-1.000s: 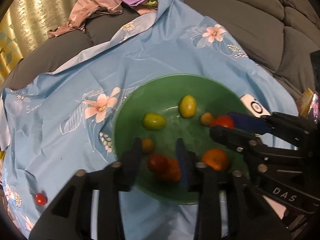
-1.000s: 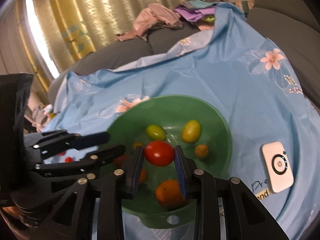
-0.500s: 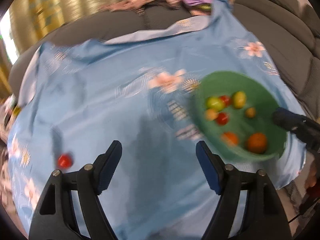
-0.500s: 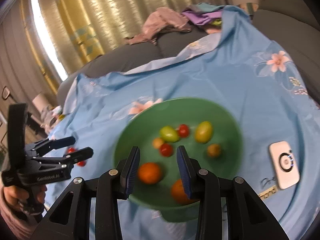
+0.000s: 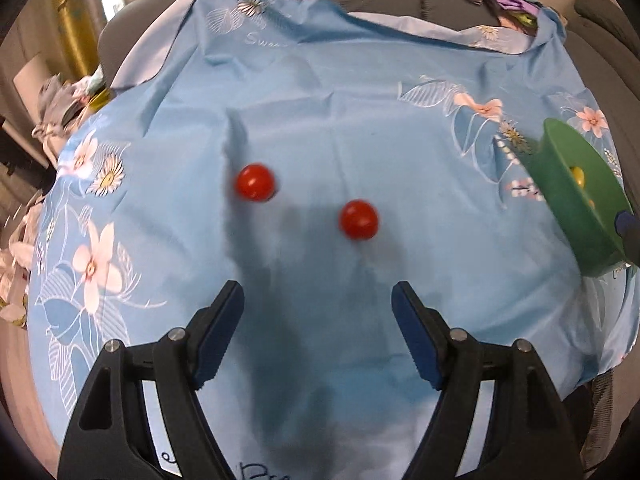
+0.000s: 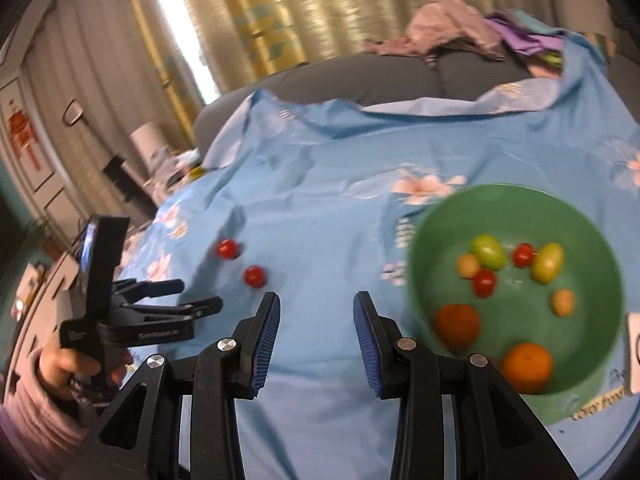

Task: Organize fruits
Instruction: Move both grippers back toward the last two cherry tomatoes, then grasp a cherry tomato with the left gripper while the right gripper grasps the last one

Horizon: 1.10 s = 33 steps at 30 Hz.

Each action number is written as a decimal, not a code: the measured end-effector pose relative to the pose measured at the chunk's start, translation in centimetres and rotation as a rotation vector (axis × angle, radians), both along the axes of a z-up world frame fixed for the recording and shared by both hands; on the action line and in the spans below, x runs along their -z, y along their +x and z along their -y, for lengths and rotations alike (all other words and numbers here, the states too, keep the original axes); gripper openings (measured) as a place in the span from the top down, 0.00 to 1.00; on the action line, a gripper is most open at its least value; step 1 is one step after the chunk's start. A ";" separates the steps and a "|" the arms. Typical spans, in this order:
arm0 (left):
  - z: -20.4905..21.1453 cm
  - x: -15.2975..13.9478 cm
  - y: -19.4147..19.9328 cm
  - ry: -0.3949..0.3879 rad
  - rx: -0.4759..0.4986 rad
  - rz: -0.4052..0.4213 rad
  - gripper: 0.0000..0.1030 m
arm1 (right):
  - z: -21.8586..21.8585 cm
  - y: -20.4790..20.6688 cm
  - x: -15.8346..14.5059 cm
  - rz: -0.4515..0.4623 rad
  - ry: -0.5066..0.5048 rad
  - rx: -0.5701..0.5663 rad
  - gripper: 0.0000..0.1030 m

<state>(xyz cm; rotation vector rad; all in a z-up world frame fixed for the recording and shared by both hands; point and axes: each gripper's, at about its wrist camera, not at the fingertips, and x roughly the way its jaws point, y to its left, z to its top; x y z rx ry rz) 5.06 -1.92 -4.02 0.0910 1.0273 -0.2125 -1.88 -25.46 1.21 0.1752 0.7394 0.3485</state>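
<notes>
Two red cherry tomatoes lie loose on the blue flowered cloth, well apart from the green bowl (image 6: 516, 208) that already holds the rest of the fruit. The nearer tomato (image 5: 358, 219) sits straight ahead of the left gripper (image 5: 318, 334), slightly right of the midline between its fingers; the farther tomato (image 5: 255, 182) lies beyond it and to the left. Both are close to round, so no long axis or pointing direction matters for the grasp. The left gripper's fingers are spread wide and hold nothing. The right gripper (image 6: 316, 338) is also released and empty, hovering over bare cloth between the tomatoes and the bowl. Seen from the right wrist, the left gripper (image 6: 200, 294) points at the pair and looks clearly nearer to them, so it seems the natural one to make the pick: forward and down onto the nearer tomato, then across to the bowl at its right.
</notes>
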 end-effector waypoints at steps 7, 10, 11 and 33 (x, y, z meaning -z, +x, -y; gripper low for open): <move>-0.7 1.0 0.9 0.008 -0.011 -0.004 0.26 | -2.1 0.8 1.6 -0.034 -0.015 -0.072 0.63; -0.7 1.4 1.9 0.019 -0.018 -0.010 0.24 | -2.2 1.4 2.1 -0.051 -0.017 -0.074 0.63; -0.7 1.4 2.2 0.026 -0.021 -0.005 0.24 | -2.4 1.4 2.2 -0.055 -0.020 -0.073 0.63; 4.2 3.0 5.2 0.009 0.123 -0.001 0.67 | -2.4 3.2 4.6 -0.110 0.006 -0.081 0.63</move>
